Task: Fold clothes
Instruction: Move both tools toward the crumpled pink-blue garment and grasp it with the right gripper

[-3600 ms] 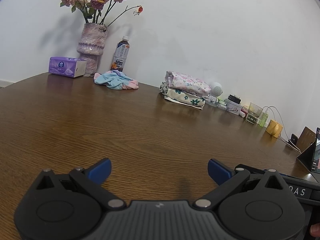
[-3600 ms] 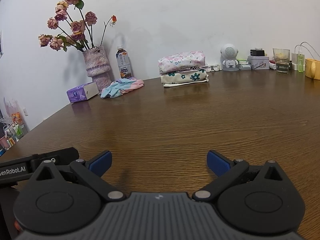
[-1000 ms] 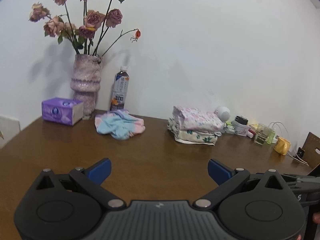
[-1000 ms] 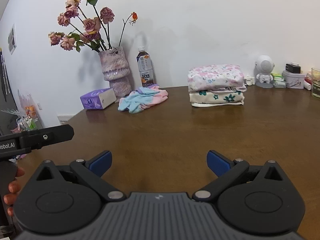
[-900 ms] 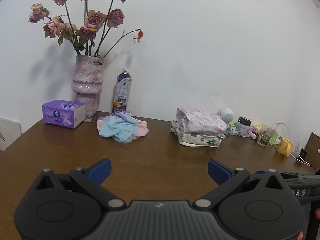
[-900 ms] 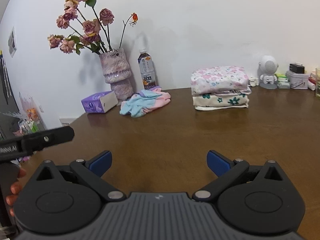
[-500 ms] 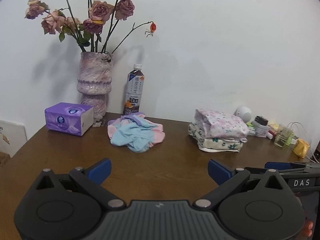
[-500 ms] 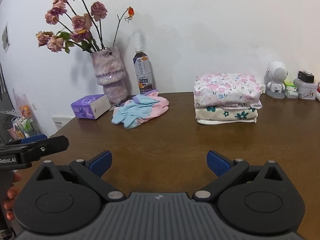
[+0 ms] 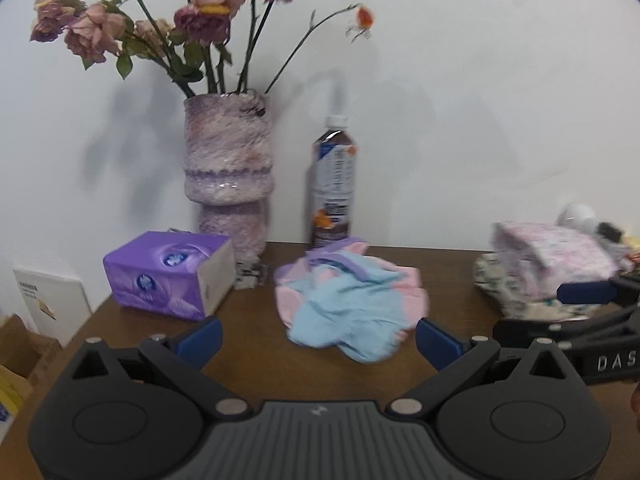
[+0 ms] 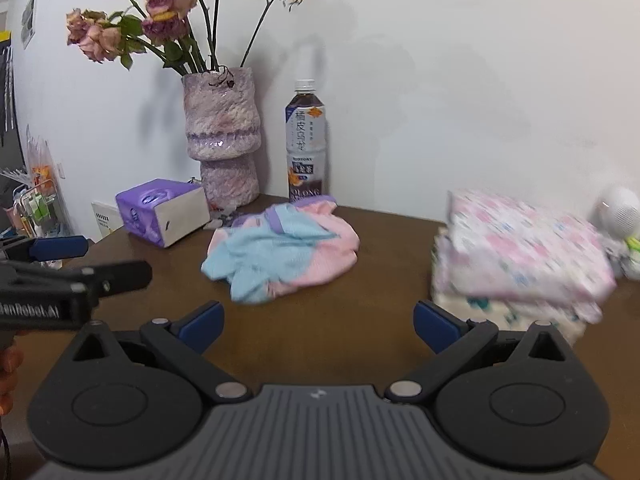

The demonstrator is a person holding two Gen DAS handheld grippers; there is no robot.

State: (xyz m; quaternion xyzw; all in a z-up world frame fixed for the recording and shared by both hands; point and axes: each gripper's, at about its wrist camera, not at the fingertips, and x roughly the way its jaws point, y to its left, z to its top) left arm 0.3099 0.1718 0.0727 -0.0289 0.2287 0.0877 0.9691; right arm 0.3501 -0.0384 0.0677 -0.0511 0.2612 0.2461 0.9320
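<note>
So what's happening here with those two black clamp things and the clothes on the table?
A person holds a two-finger gripper in each hand to fold clothes. Both the left gripper and the right gripper are open and empty, pointed at a crumpled pink and blue garment on the wooden table. Nothing is gripped yet. To its right sits a stack of folded floral clothes. A vase of dried roses, a drink bottle and a purple tissue box stand behind.

1 crumpled garment (image 9: 348,300), 2 folded garments (image 10: 520,248), 1 bottle (image 9: 334,184), 1 vase (image 9: 228,168)
</note>
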